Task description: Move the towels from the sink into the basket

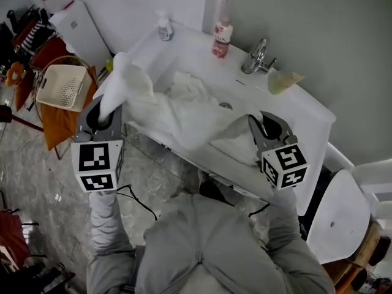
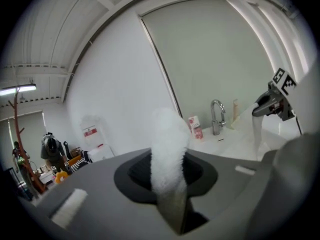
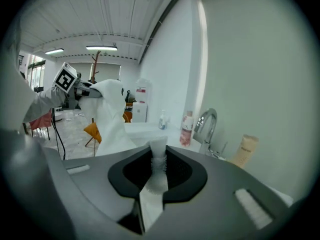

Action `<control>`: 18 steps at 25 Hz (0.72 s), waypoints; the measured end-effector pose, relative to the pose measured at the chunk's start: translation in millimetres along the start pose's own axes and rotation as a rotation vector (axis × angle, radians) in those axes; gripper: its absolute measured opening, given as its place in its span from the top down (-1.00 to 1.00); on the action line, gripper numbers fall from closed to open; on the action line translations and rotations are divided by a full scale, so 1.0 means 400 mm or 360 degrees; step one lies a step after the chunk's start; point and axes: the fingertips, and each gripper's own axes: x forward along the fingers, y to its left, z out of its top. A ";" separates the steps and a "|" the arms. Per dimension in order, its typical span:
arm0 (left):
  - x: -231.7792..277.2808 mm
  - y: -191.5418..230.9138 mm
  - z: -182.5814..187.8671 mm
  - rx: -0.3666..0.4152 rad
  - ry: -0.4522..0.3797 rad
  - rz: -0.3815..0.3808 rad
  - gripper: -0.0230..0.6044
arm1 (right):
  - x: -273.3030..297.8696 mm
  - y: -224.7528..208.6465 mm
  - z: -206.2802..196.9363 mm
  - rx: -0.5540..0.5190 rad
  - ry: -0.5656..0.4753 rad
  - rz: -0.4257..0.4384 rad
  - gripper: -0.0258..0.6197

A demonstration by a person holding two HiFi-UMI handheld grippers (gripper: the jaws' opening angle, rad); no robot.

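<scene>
Sink (image 1: 309, 112): white, with rumpled cloth lying in its bowl.
Towel (image 1: 177, 112): white and fluffy, strung between both grippers over the sink's front edge, its middle sagging into the bowl.
Basket (image 1: 61, 87): pale and slatted, well apart at the left.
Left gripper (image 1: 101, 116): pressed together on a thick bunch of towel.
Right gripper (image 1: 260, 127): pinching only a thin corner.
Risk: that thin corner may slip as weight comes on. The sagging middle could drag on the edge or trail onto the floor.

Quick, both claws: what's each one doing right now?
Left claw: shut on the white towel.
Right claw: shut on the white towel too.
</scene>
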 end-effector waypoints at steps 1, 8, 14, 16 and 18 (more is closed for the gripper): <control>-0.028 0.026 -0.011 -0.0008 0.0004 0.0038 0.46 | 0.003 0.024 0.024 -0.0023 -0.0029 0.0024 0.78; -0.256 0.206 -0.107 -0.0083 0.0044 0.0325 0.46 | 0.048 0.230 0.172 -0.0181 -0.0200 0.0243 0.78; -0.429 0.346 -0.193 -0.0127 0.0060 0.0515 0.46 | 0.101 0.432 0.251 -0.0254 -0.0271 0.0431 0.78; -0.489 0.386 -0.234 -0.0168 0.0103 0.0597 0.46 | 0.125 0.501 0.278 -0.0289 -0.0286 0.0521 0.78; -0.545 0.417 -0.274 -0.0213 0.0142 0.0673 0.46 | 0.146 0.565 0.298 -0.0327 -0.0287 0.0611 0.78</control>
